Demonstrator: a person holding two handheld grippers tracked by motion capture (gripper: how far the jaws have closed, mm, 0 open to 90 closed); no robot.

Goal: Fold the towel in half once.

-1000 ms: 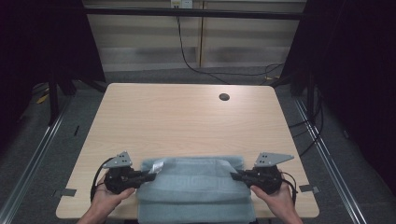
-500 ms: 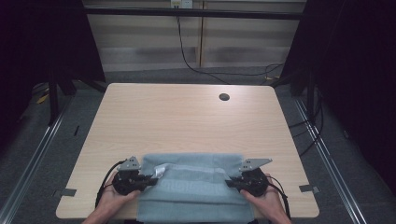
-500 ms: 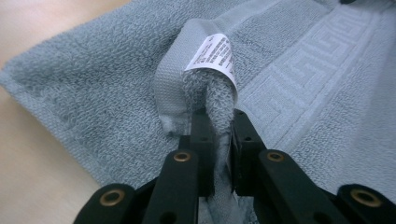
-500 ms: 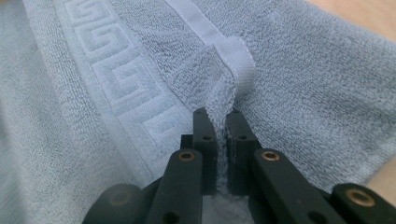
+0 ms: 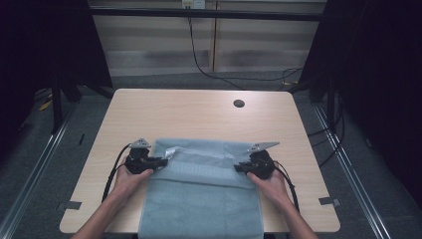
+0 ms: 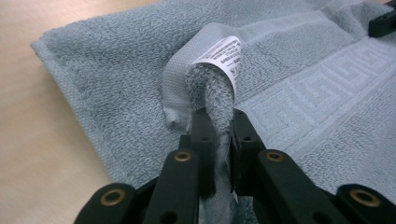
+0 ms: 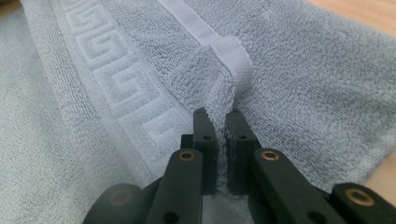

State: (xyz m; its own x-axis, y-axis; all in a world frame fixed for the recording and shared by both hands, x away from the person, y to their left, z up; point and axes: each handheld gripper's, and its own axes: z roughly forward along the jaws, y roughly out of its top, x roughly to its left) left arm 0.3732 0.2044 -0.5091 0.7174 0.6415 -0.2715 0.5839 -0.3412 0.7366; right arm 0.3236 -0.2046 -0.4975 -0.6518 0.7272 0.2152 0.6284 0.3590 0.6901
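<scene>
With both corners pinched, mid-fold on the towel (image 5: 201, 194). Left tool (image 5: 158, 162) clamped nearly shut on the towel's left corner, terry bunched up between the jaws, white label (image 6: 224, 58) curling over just beyond. Right tool (image 5: 241, 168) likewise squeezed onto the right corner, hem strip (image 7: 233, 60) folded over past the jaw tips. Each tool gripped in a hand (image 5: 130, 178), forearms entering from the near edge.

Towel flat on the counter (image 5: 199, 114), near part hanging over the near edge, pinched edge doubled back over the middle so the patterned band (image 7: 112, 79) faces up. Far part of the counter bare save a small dark hole (image 5: 239, 103).

Step, by the look of it: carrying the gripped edge across to lay a fold, not yet set down. Next calls for keeping both corners level and evenly spaced, lowering onto the layer beneath with edges lined up, then letting go of both together. Risk: uneven pull skewing the fold, or the label side slipping out of the bunched grip.
</scene>
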